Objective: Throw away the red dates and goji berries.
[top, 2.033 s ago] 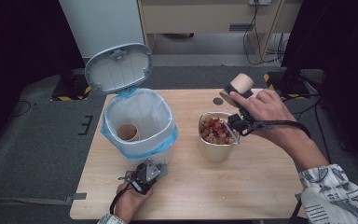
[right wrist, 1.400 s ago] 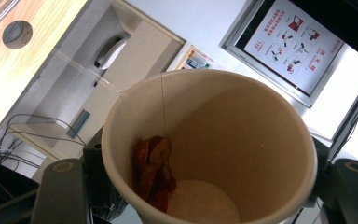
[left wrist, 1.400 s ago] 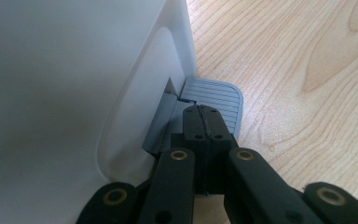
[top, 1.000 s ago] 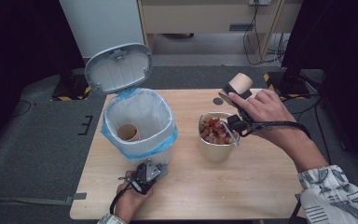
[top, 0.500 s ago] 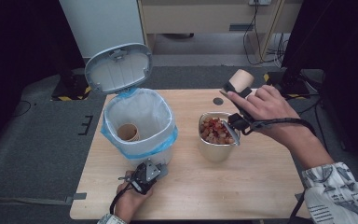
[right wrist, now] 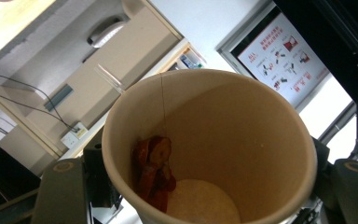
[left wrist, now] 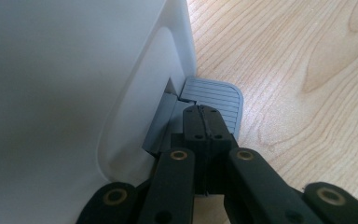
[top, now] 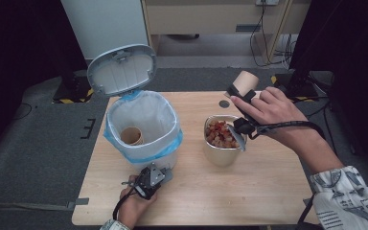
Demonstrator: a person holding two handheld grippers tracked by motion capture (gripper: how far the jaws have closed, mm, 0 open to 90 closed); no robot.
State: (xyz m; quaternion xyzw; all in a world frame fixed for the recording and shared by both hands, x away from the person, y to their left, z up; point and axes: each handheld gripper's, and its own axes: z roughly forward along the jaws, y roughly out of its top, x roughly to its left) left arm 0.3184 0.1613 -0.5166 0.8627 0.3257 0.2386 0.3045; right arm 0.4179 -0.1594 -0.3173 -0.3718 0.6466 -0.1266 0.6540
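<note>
Your left gripper (left wrist: 204, 122) has its jaws pressed together, and they push down on the grey pedal (left wrist: 216, 95) at the foot of the white bin (top: 143, 127). The bin's lid (top: 121, 69) stands open, and a paper cup (top: 131, 135) lies inside. Your right gripper (top: 239, 98) squeezes another brown cup (right wrist: 209, 144), held up and tipped above the metal bowl (top: 220, 154) of red fruit (top: 219, 134). Some red pieces (right wrist: 153, 170) stick inside that cup.

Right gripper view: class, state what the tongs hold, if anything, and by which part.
The right tongs hold a paper cup by its side wall, tilted, with a few dried red pieces stuck inside.
</note>
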